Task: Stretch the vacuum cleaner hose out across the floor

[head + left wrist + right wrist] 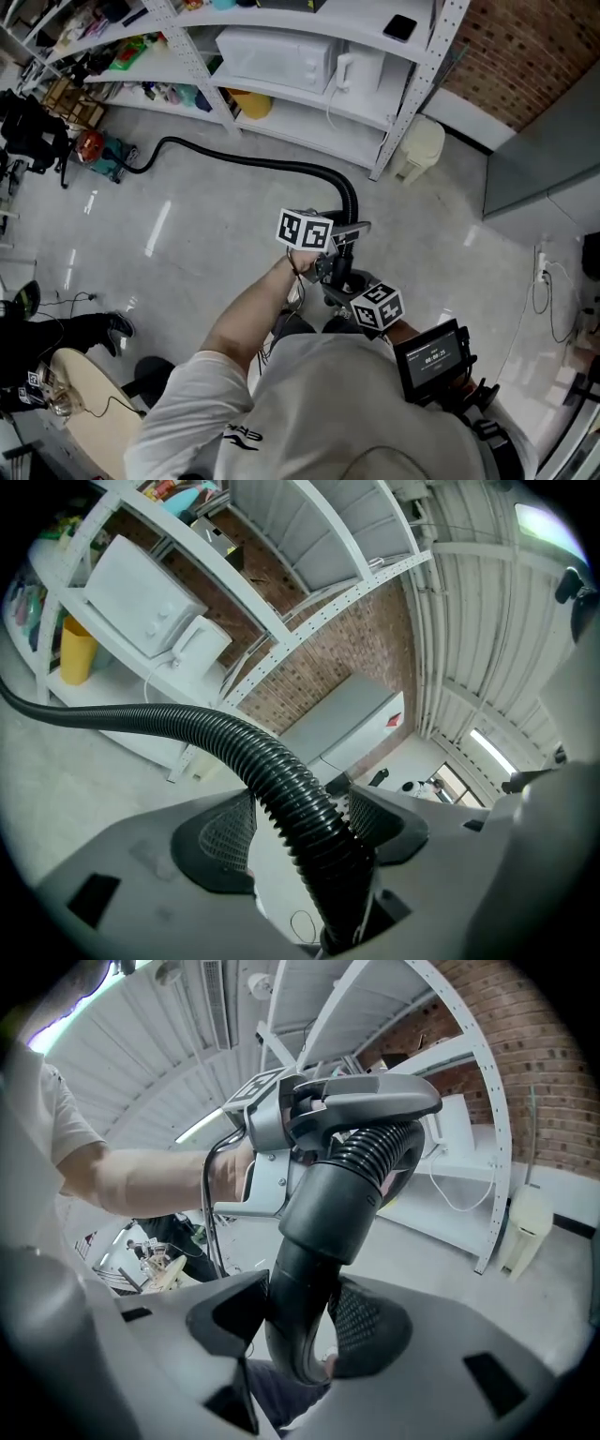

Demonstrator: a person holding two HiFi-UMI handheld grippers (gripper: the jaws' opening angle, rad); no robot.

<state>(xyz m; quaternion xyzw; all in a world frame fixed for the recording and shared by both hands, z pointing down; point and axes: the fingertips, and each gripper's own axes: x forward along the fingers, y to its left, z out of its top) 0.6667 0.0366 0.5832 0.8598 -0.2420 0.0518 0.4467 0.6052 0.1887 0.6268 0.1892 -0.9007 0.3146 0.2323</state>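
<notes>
Vacuum hose is laid in a curve across the grey floor, beside the white shelving. Its ribbed near part is clamped by the left gripper, and its smooth end tube is clamped by the right gripper.

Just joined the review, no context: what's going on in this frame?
A person holds a gripper in each hand. The left gripper is clamped on the black ribbed hose; the right gripper is clamped on its rigid end piece, just behind. That end is lifted off the floor, while the rest of the hose lies in a curve along the white shelving. Not yet stretched out straight.
</notes>
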